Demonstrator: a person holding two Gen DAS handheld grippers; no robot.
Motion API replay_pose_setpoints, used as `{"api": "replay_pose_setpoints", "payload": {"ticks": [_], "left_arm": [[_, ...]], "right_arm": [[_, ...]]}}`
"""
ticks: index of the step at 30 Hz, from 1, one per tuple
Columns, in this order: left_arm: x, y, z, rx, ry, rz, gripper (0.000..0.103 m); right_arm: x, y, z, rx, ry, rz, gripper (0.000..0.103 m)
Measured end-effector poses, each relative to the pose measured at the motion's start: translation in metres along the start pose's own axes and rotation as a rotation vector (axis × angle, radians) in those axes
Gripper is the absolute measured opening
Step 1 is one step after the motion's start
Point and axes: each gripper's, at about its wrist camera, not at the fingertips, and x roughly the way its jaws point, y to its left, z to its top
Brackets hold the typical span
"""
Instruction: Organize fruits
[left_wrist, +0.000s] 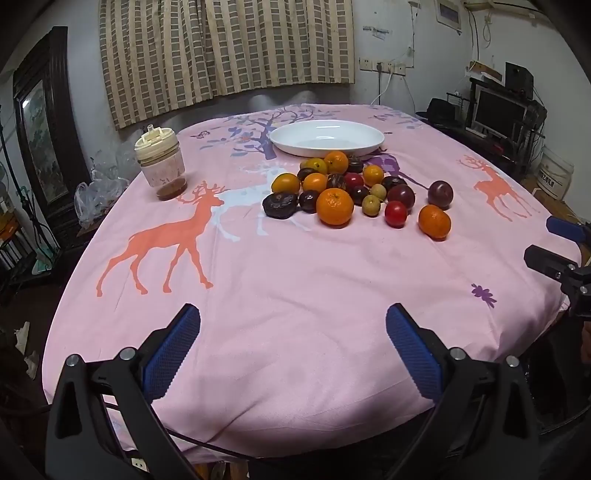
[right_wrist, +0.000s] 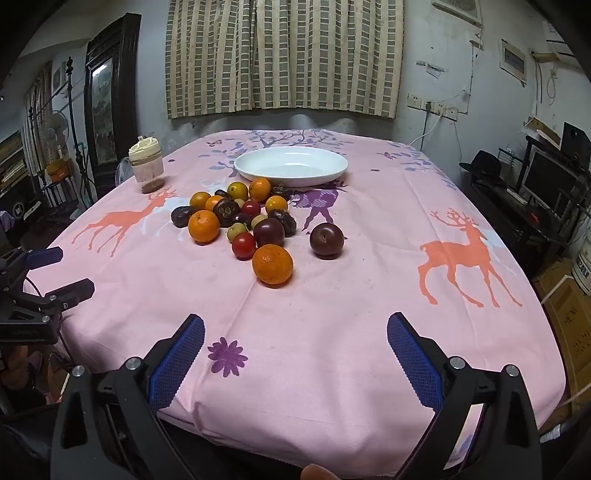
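Observation:
A pile of fruit lies mid-table: several oranges (left_wrist: 334, 206), dark plums (left_wrist: 440, 193), red tomatoes (left_wrist: 395, 213), small green fruits and dark wrinkled ones (left_wrist: 280, 205). In the right wrist view the nearest orange (right_wrist: 272, 264) and a lone plum (right_wrist: 326, 240) lie closest. An empty white oval plate (left_wrist: 327, 137) (right_wrist: 291, 165) stands behind the pile. My left gripper (left_wrist: 293, 332) is open and empty above the table's near edge. My right gripper (right_wrist: 295, 339) is open and empty, also near the front edge; it shows at the right in the left wrist view (left_wrist: 554, 243).
A pink deer-print cloth (left_wrist: 295, 277) covers the table. A lidded cup (left_wrist: 159, 162) (right_wrist: 146, 165) stands at the far left. Plastic bags and a dark cabinet stand off the left edge; a monitor and shelves stand at the right.

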Motion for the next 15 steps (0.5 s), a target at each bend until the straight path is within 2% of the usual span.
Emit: {"api": "replay_pose_setpoints", "payload": {"ticks": [15], "left_arm": [[-0.0020,-0.0008,0.0003,-0.002,0.002,0.005,0.099]], "right_arm": [[0.0015,-0.0002,-0.0010,0.005,0.002,0.004,0.099]]}}
